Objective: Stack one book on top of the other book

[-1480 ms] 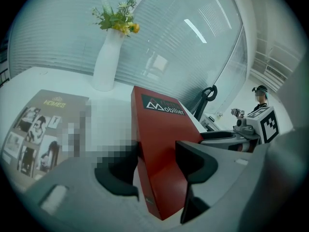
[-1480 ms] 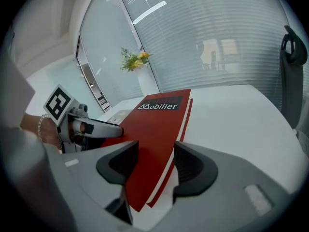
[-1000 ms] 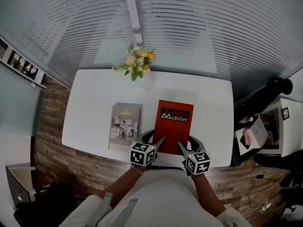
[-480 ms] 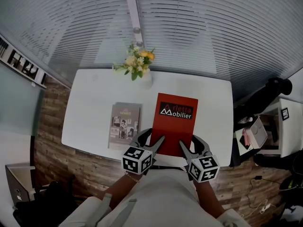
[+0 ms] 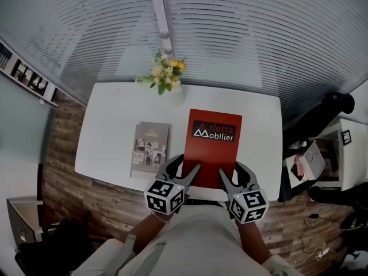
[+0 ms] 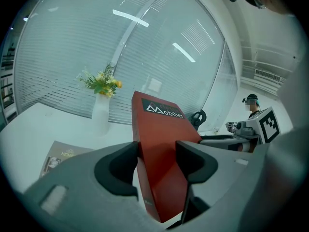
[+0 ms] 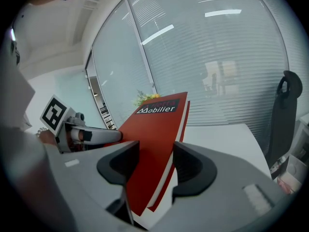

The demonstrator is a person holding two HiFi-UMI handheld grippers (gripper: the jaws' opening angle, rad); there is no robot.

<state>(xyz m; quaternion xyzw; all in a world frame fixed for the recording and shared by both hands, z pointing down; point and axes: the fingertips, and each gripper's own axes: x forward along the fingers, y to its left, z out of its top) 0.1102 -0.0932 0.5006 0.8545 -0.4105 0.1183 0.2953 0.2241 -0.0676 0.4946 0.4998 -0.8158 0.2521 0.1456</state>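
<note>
Left gripper (image 5: 183,169) and right gripper (image 5: 232,175) are each pinching the near edge of the red book (image 5: 213,145), low in the centre of the head view.
The stacking is not yet done. The stiff, glossy red hardback is tilting clear of the smooth white table (image 5: 109,125), while the thin, matte grey book (image 5: 150,150) is lying flat to its left, apart.

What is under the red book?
The left gripper and right gripper hold the red book over the white table; the patch directly beneath is covered. The grey book lies apart, left of it.
</note>
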